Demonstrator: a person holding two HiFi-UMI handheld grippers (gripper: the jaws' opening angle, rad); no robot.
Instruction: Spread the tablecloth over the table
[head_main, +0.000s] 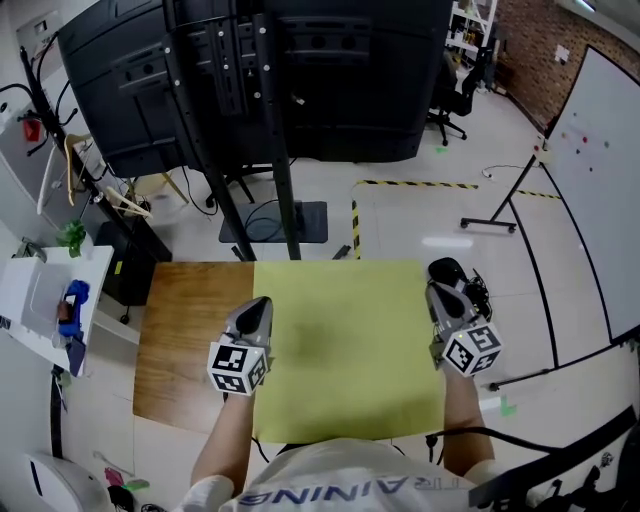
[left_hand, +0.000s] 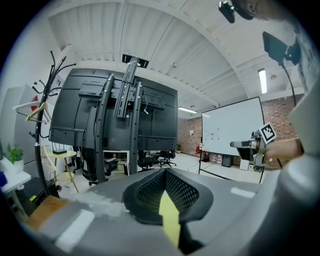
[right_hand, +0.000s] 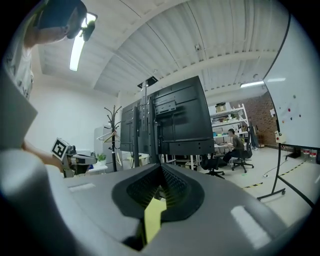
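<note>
A yellow-green tablecloth is held up flat over the right part of a wooden table. My left gripper is shut on the cloth's left edge, and a strip of the tablecloth shows pinched between its jaws. My right gripper is shut on the cloth's right edge, with a strip of the tablecloth caught between its jaws too. Both grippers point roughly level, away from me. Each gripper view shows the other gripper off to its side. Most of the table is hidden under the cloth.
A large black screen on a stand rises just beyond the table. A coat rack with hangers and a white side table stand at the left. A whiteboard stands at the right. A person sits at a desk far off.
</note>
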